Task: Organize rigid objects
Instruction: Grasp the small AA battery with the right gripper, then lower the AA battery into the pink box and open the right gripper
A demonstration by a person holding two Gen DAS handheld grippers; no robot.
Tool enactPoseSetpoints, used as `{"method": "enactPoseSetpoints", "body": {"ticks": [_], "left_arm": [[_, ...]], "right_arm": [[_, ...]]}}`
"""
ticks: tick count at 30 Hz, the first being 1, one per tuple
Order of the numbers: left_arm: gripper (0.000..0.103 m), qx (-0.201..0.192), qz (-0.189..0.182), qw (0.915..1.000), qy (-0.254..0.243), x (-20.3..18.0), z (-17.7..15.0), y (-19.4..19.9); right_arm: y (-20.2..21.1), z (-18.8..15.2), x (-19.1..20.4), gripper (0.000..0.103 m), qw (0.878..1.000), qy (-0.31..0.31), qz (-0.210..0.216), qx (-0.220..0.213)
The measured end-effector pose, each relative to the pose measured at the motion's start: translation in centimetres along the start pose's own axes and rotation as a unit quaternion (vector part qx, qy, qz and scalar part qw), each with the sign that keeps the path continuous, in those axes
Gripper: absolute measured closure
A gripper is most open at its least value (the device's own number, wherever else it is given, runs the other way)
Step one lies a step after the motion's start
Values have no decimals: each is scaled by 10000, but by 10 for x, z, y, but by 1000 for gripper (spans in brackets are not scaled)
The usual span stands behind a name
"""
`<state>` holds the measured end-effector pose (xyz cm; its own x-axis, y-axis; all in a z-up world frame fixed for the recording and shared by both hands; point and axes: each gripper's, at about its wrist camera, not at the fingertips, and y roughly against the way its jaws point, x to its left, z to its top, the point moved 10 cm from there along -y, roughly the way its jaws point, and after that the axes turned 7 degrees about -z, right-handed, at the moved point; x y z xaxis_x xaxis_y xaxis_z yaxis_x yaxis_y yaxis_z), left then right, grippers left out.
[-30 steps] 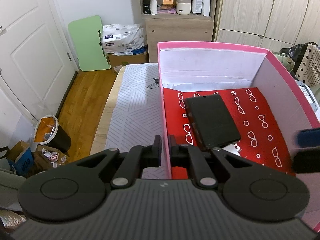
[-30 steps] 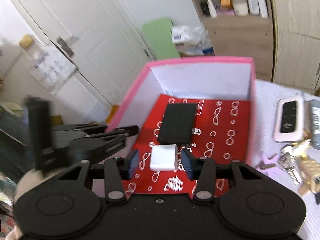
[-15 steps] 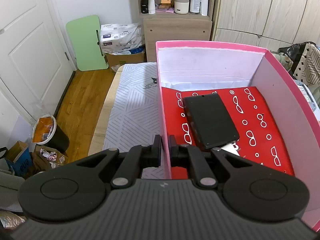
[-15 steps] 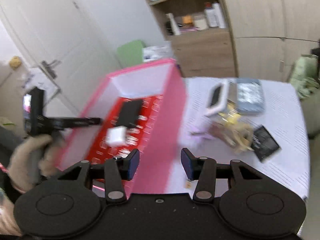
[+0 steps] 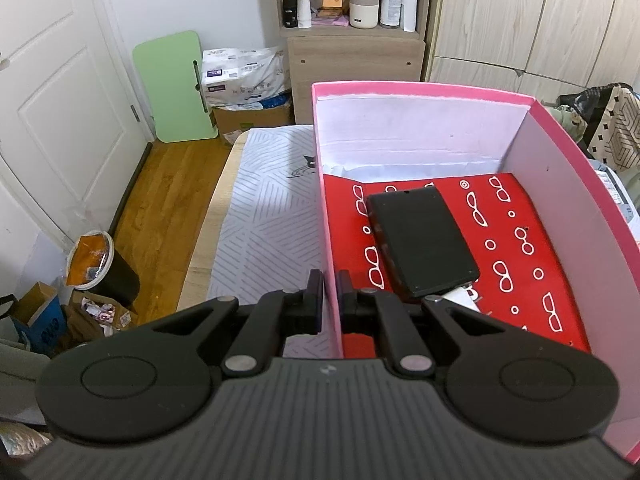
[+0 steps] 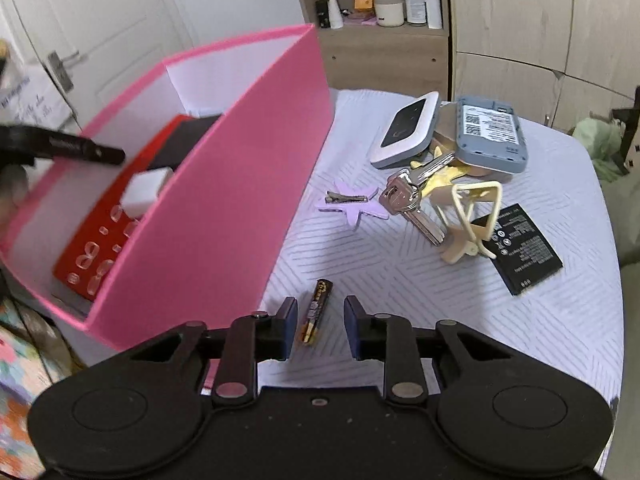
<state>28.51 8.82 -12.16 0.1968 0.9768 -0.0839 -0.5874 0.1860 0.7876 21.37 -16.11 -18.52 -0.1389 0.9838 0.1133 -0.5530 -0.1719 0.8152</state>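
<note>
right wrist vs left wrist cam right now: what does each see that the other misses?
Right wrist only: the right gripper, jaws just closing around a small brown cylindrical battery but not yet touching it; silver keys, a white pocket router, a flat black battery.

Left wrist only: the left gripper shut on the box's left wall; a green folding board and wooden floor.

Both: the pink cardboard box holding a black flat device and a white cube charger.
</note>
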Motion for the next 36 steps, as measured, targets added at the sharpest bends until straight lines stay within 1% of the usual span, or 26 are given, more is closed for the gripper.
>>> {"method": "enactPoseSetpoints", "body": {"ticks": [1, 3, 4, 5, 6, 9, 13, 16, 19, 21, 24, 27, 30, 32, 34, 36], "left_arm": [[97, -1, -3, 10000, 6, 0, 0, 0], [97, 0, 0, 10000, -12, 0, 0, 1], [97, 6, 15, 10000, -28, 0, 0, 1], [97, 11, 39, 10000, -61, 0, 1, 1], [97, 12, 54, 9999, -88, -1, 1, 1], [97, 3, 62, 9999, -94, -1, 0, 1], [97, -19, 45, 10000, -66, -2, 0, 2], [97, -18, 64, 9999, -87, -1, 0, 2], [97, -15, 70, 9999, -80, -2, 1, 2], [97, -35, 99, 9999, -117, -1, 1, 3], [97, -44, 158, 9997, -190, -2, 2, 3], [97, -54, 237, 9993, -271, -3, 3, 3], [97, -29, 335, 9987, -373, -6, 2, 3], [96, -35, 399, 9983, -423, -6, 2, 3], [96, -40, 384, 9984, -407, -6, 2, 4], [96, -55, 340, 9988, -346, -5, 2, 4]], "right_arm": [[-5, -1, 1, 73, 10000, 27, 2, 38], [-11, 1, 3, 82, 10000, 74, -2, -24], [-11, 1, 2, 83, 9998, 150, -110, -60], [-11, 1, 2, 90, 9996, 217, -160, -69], [-12, 1, 3, 91, 9995, 254, -174, -81], [-10, 0, 4, 91, 9990, 368, -242, -77], [2, 7, -2, 91, 9994, 169, -256, -182], [23, 21, -8, 91, 9982, 118, -359, -457], [55, 45, -8, 91, 9948, 6, -400, -940], [75, 60, -1, 91, 9922, 18, -276, -1213], [97, 81, 21, 91, 9895, 195, 80, -1429], [100, 98, 47, 91, 9885, 448, 526, -1348], [87, 109, 78, 91, 9878, 702, 868, -1085], [69, 115, 93, 91, 9882, 805, 1027, -806], [48, 121, 104, 91, 9894, 876, 1023, -543], [25, 128, 111, 91, 9911, 949, 875, -334]]}}
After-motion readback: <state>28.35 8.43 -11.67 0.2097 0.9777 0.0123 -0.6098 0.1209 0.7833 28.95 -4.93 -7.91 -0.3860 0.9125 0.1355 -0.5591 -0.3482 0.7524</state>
